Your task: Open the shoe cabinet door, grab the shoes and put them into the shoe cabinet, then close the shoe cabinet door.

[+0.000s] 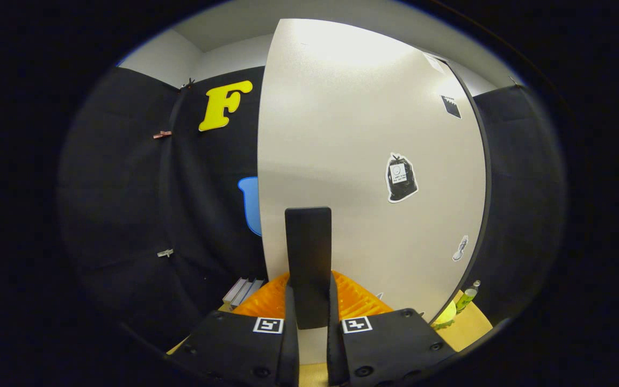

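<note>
The shoe cabinet's white door [342, 134] stands upright right in front of me. A dark upright bar handle [308, 252] sticks out from it. My gripper [309, 301] is shut on that handle, one finger [266, 306] pressing on its left side and the other on its right. The handle's lower end is hidden between the fingers. The door carries a black bag sticker [401, 177] and a small shoe sticker [460, 248] right of the handle. The door's left edge shows against the booth's black wall.
A green bottle [468, 298] and a yellow-green object [445, 317] stand on the wooden surface [473, 322] past the door's lower right edge. Grey slats [242, 290] lie low to the left of the fingers. Black cloth walls close in on both sides.
</note>
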{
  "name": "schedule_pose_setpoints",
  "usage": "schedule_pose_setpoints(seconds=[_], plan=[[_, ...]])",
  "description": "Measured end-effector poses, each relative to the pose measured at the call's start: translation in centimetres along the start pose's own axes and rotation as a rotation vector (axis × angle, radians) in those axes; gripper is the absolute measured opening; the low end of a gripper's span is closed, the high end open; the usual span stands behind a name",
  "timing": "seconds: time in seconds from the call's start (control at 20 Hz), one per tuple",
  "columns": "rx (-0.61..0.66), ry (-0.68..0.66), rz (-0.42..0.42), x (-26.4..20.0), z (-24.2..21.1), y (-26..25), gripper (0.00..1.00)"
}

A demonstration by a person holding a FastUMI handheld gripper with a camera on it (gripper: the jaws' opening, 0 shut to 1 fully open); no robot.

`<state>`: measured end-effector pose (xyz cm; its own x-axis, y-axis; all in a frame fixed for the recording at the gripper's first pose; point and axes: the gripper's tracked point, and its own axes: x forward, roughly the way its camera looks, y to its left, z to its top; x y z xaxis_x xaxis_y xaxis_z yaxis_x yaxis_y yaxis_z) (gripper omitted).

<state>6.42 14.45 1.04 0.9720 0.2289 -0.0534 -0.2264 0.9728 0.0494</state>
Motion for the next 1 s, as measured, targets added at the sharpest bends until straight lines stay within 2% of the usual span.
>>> schedule_pose_setpoints(seconds=[0.65, 1.0], plan=[[-0.02, 0.02, 0.145, -10.8, -0.4, -6.3, 0.24], [0.009, 0.022, 0.148, -15.2, -0.5, -12.5, 0.24]])
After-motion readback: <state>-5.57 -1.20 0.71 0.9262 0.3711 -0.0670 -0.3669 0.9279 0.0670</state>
